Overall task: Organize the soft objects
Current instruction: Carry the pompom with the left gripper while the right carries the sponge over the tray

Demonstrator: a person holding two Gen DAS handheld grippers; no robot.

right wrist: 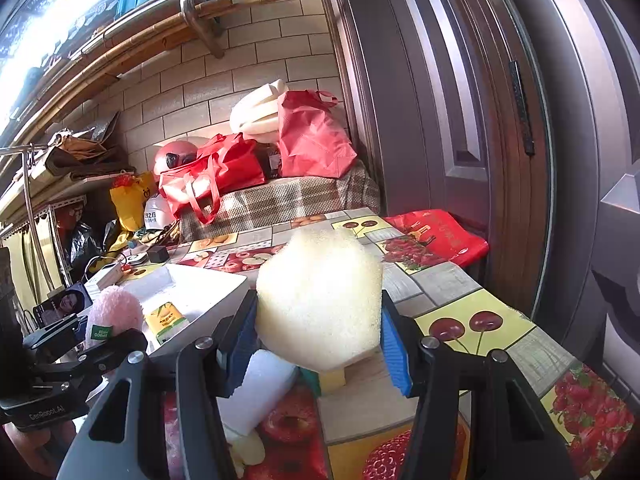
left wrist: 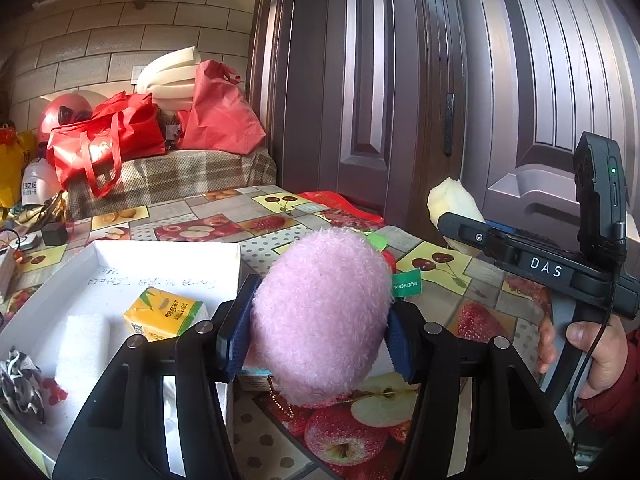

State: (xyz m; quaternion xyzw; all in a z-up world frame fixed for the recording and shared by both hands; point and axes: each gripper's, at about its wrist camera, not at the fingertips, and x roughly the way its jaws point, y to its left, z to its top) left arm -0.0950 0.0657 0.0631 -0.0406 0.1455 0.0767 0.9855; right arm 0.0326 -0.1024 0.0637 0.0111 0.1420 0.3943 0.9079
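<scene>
The left gripper (left wrist: 318,338) pinched a pink plush toy (left wrist: 320,316) between its blue pads, holding it above the fruit-patterned tablecloth (left wrist: 440,264) just right of the white box (left wrist: 168,252). The right gripper (right wrist: 316,344) squeezed a cream foam sponge (right wrist: 320,296) between its pads, also raised over the table. Inside the box lay a yellow tissue pack (left wrist: 162,314), a white foam block (left wrist: 82,350) and a black-and-white scrunchie (left wrist: 20,384). Behind the table, red bags (right wrist: 224,172) sat piled against a tiled wall.
</scene>
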